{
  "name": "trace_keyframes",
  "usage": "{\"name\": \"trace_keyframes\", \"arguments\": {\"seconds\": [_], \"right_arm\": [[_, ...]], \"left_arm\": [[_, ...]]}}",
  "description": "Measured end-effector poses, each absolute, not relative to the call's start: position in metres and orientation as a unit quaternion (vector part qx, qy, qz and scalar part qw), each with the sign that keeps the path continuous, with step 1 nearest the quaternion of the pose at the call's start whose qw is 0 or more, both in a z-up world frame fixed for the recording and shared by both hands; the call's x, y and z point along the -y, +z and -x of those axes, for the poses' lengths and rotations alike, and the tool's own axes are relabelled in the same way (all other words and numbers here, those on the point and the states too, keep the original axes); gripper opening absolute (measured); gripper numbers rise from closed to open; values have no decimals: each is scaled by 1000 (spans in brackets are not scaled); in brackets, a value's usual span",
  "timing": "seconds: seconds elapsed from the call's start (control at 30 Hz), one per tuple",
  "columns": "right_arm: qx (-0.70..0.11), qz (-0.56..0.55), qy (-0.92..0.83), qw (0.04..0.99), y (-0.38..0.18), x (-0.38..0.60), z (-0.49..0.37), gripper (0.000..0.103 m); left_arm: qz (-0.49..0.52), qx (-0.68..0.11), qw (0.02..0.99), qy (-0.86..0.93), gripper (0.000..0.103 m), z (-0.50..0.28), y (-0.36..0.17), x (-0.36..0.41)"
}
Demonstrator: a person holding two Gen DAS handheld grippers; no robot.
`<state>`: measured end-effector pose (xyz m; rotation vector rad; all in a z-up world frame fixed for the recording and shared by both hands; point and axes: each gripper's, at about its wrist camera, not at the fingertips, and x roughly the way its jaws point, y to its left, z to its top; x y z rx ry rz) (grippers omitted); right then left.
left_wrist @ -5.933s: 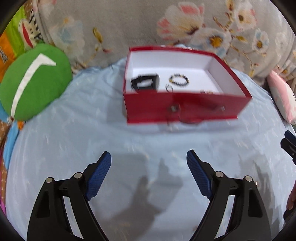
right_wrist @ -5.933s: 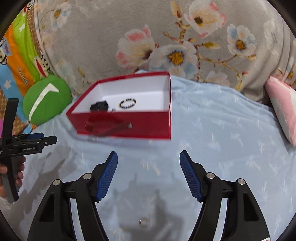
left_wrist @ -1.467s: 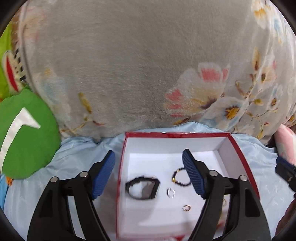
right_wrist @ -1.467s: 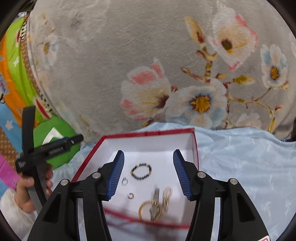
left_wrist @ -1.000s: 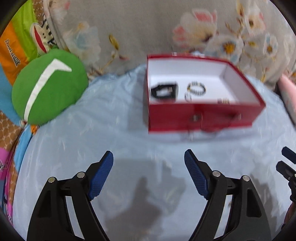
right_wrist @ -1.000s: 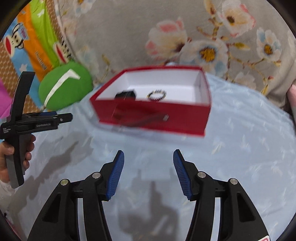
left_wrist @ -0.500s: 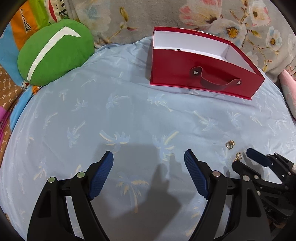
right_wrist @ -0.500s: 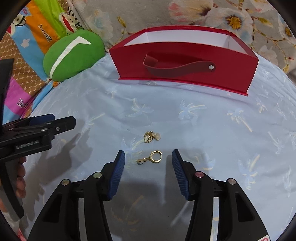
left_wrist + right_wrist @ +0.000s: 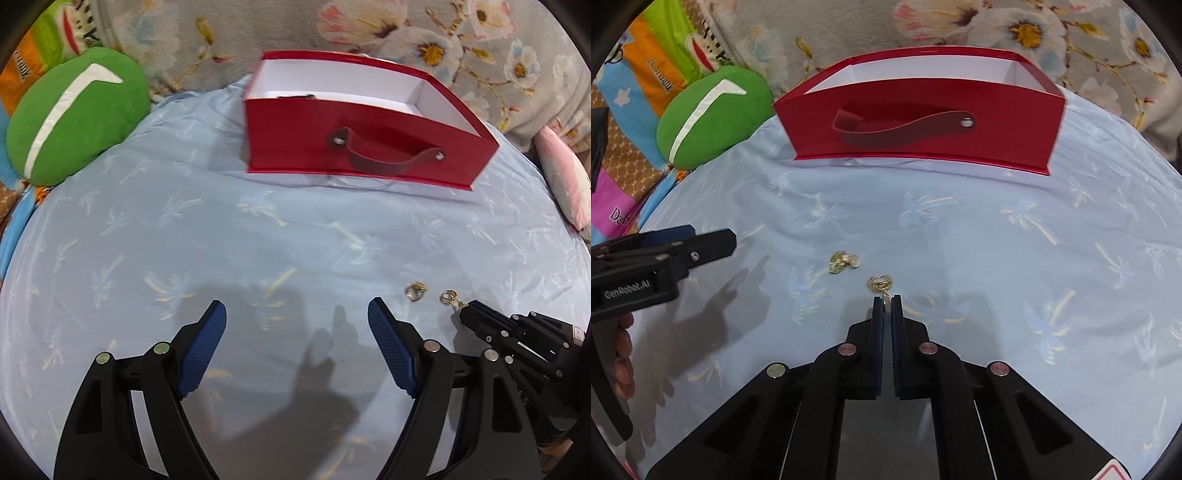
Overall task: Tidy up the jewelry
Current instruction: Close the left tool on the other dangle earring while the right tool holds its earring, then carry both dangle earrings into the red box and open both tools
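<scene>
In the right wrist view, the right gripper (image 9: 886,301) is seen at lower centre with its jaws brought together on the small dangling end of a gold hoop earring (image 9: 880,283), whose ring lies on the pale blue palm-print sheet (image 9: 997,240) just beyond the fingertips. A second gold earring (image 9: 843,260) is found a little up and to the left of it, apart from the first and untouched. The left gripper (image 9: 731,242) enters from the left edge of that frame, held by a hand (image 9: 622,354) whose fingers are partly visible. In the left wrist view, the left gripper (image 9: 297,314) is shown at the bottom with its jaws standing wide apart and only bare sheet and shadow between them. There, the two earrings appear at lower right, the held one (image 9: 448,297) at the tip of the right gripper (image 9: 467,308) and the loose one (image 9: 414,291) just to its left. A red box (image 9: 351,147) with a white interior and a strap handle (image 9: 388,160) is placed in the upper centre of both frames, well apart from the earrings; a dark item inside is only glimpsed over its front wall. A green cushion (image 9: 74,114) is seen at upper left, and a floral blanket (image 9: 369,29) across the top.
</scene>
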<state>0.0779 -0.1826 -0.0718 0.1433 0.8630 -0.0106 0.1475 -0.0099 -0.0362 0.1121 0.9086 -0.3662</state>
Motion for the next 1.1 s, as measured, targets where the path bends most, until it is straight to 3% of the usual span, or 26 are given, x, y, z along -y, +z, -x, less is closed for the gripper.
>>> {"name": "trace_keyframes", "arguments": {"seconds": [0.33,0.5,0.57,0.63,1.1], "right_arm": [[-403,-107,-48,908,-60,226,-54,3],[-403,-119,-54,906,-62,235,-48,3],[-404,-126,-53,904,-63,238,-47,3],[-403,-130,-52,904,-64,239,-47,3],[-352,-124,-42,927,-19,237,-41,3]], "left_arm": [[-91,-449,856,-239,76,-147,-60,86],[-109,-429,864,-238,47,-145,-65,102],[-110,-421,868,-240,27,-146,-65,105],[-100,-424,865,-249,13,-147,-64,103],[-34,-396,886,-239,13,-147,-4,47]]}}
